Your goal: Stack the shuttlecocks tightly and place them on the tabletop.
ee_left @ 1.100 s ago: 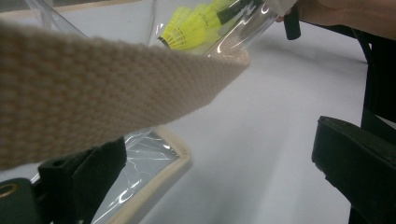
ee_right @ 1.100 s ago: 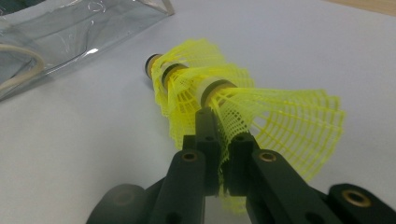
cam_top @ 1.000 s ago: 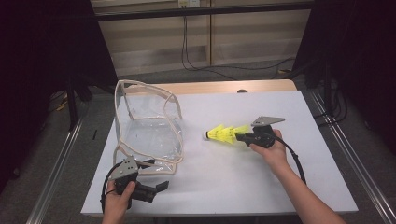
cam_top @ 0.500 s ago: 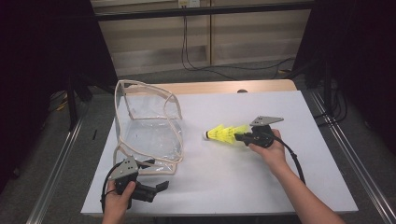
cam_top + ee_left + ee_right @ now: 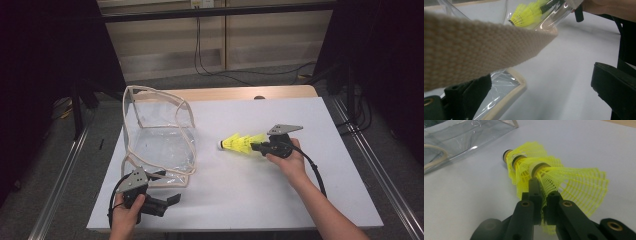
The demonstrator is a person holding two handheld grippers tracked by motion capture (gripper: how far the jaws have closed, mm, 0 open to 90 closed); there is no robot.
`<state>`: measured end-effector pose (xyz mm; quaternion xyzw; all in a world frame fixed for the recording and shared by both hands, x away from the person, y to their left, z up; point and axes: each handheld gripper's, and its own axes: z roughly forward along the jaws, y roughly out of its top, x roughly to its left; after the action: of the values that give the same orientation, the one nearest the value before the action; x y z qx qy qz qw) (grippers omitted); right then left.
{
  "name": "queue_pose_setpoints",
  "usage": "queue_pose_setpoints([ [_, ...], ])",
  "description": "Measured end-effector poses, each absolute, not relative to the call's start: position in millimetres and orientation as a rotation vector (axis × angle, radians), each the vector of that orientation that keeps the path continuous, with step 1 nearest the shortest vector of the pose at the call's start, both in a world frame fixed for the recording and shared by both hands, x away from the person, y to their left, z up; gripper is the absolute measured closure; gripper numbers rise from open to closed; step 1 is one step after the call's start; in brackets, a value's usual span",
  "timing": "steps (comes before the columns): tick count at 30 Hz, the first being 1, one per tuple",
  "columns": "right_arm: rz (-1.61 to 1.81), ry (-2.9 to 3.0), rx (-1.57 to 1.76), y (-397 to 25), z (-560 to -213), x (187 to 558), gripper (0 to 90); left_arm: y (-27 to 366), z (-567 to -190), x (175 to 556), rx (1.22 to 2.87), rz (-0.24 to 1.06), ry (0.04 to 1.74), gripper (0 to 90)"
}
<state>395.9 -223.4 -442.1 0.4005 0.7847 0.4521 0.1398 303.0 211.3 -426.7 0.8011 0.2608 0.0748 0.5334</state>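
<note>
A stack of yellow net shuttlecocks (image 5: 239, 144) hangs just above the white table, cork ends pointing left. My right gripper (image 5: 256, 147) is shut on the skirt of the rearmost one, and its jaws pinch the yellow mesh (image 5: 541, 192). A clear plastic bag (image 5: 160, 135) with beige webbing trim stands open at the left. My left gripper (image 5: 169, 188) is open at the bag's front corner. A beige strap (image 5: 474, 50) crosses close over one of its jaws, and the bag's trimmed edge (image 5: 511, 91) lies between the jaws. The shuttlecocks (image 5: 527, 13) show through the clear plastic.
The white table top (image 5: 260, 195) has bare room in the middle and at the right. A wooden strip (image 5: 240, 93) runs along its far edge. Metal rails (image 5: 380, 175) flank the table. Cables (image 5: 215, 70) lie on the floor beyond.
</note>
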Motion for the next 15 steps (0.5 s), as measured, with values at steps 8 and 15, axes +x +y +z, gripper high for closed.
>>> queue_pose_setpoints([
  [8, 1.307, 2.274, 1.155, -220.8, -442.4, 396.6, 87.1, 211.3, -426.8, 303.1, 1.907, 0.178, 0.621, 3.0],
  [15, 1.309, 2.278, 1.156, -218.5, -443.5, 396.8, 87.0, 211.3, -426.8, 303.1, 1.907, 0.178, 0.621, 3.0],
])
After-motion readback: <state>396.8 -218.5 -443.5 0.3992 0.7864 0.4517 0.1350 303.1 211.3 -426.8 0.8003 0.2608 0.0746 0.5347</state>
